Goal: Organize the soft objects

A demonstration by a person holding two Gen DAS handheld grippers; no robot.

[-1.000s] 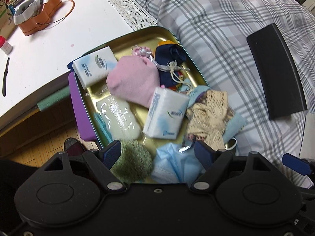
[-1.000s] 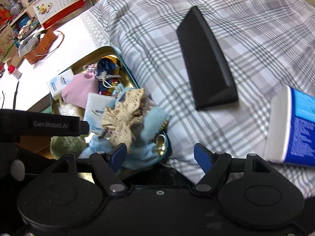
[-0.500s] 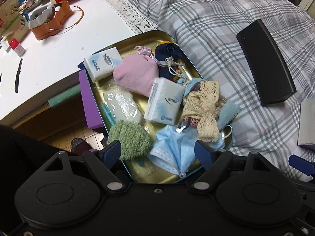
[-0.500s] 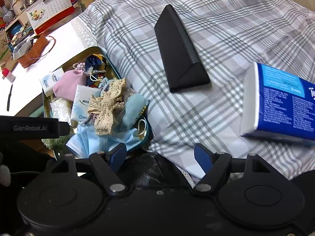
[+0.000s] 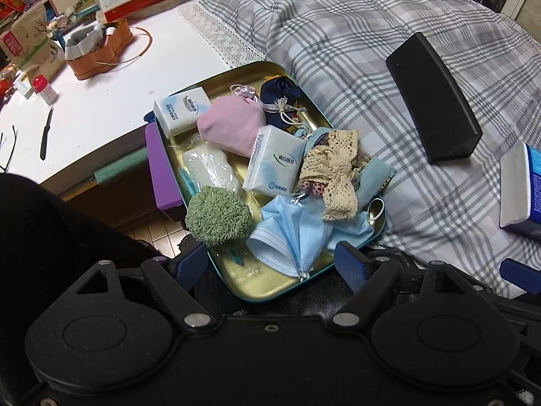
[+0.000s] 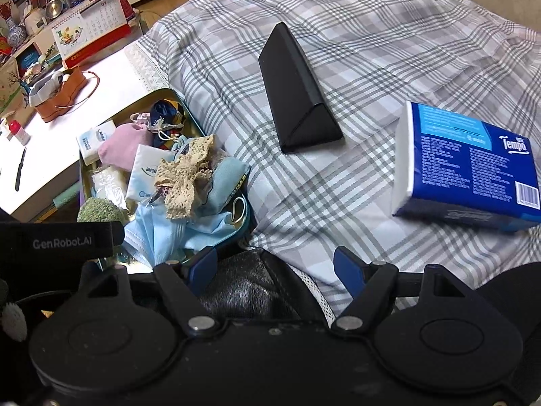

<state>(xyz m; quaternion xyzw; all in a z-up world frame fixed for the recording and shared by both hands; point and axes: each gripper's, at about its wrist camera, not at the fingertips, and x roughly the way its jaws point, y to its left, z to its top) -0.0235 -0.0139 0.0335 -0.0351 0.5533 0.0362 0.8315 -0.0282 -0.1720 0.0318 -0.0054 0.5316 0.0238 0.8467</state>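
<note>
A gold tin tray (image 5: 267, 282) (image 6: 162, 96) sits at the plaid bed's edge, holding soft things: a pink pouch (image 5: 231, 125), two tissue packs (image 5: 274, 160), a green fuzzy ball (image 5: 218, 216), blue face masks (image 5: 290, 233), a beige lace piece (image 5: 333, 172) (image 6: 184, 177), a navy pouch (image 5: 280, 91). My left gripper (image 5: 272, 264) is open and empty above the tray's near edge. My right gripper (image 6: 275, 269) is open and empty, over the bed to the right of the tray.
A black triangular case (image 5: 432, 96) (image 6: 296, 96) and a blue Tempo tissue pack (image 6: 468, 162) lie on the plaid bedspread (image 6: 372, 34). A white desk (image 5: 101, 101) at left holds a brown leather tray (image 5: 99, 49), a knife (image 5: 45, 132) and a calendar (image 6: 91, 30).
Both grippers have drawn back and risen from the tray; more of the tray, the bed and the blue tissue pack shows. Nothing was picked up.
</note>
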